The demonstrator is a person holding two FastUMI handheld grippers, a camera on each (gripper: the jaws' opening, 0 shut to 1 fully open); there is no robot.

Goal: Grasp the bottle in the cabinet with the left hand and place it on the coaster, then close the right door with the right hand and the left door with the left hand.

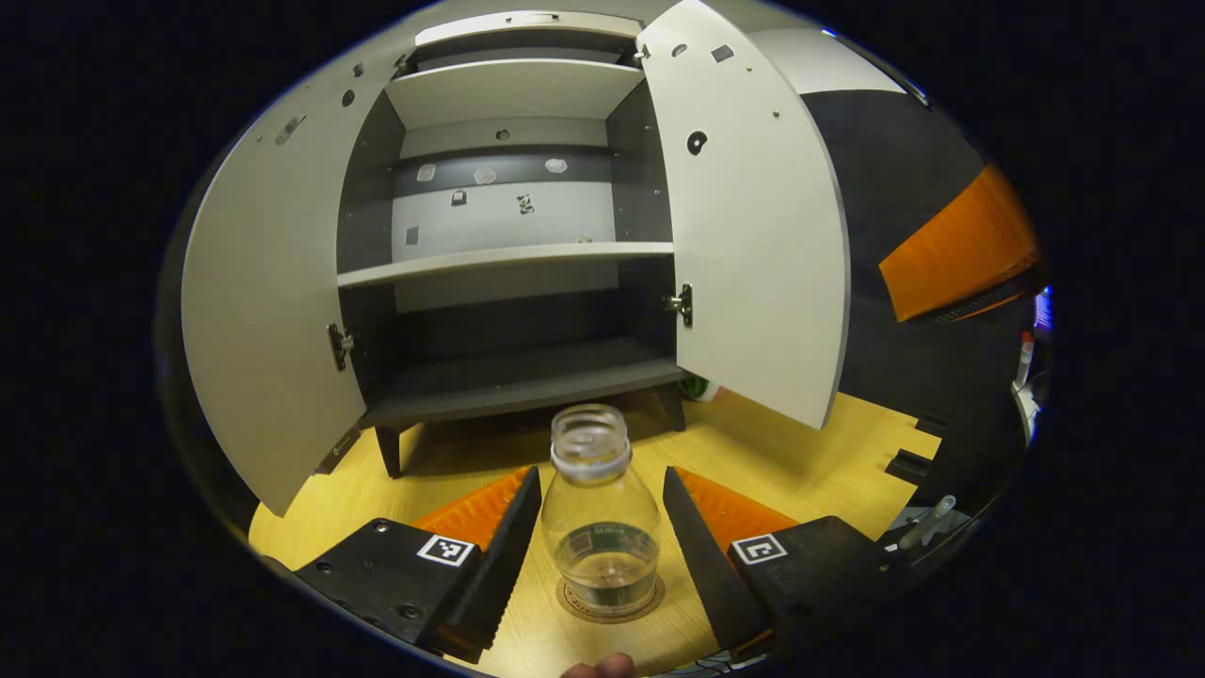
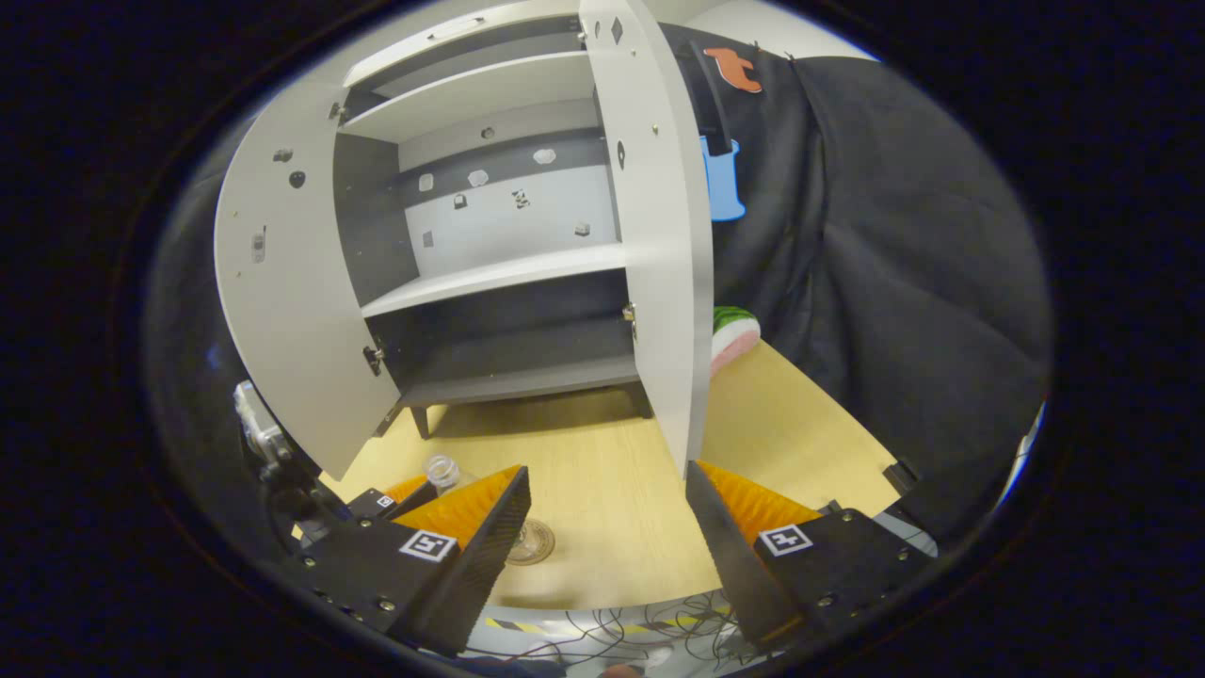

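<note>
Wooden table (image 1: 810, 461) under cabinet (image 1: 513, 245), both doors swung open. Bottle (image 1: 602, 513) upright on coaster (image 1: 610, 603), between left gripper (image 1: 602, 546) fingers, spread wide, not touching. Right gripper (image 2: 607, 537) wide open too, empty, near right door (image 2: 664, 245).

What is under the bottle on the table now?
The bottle stands on a round brown coaster; its rim shows around the base. The coaster's middle is covered by the bottle.
</note>
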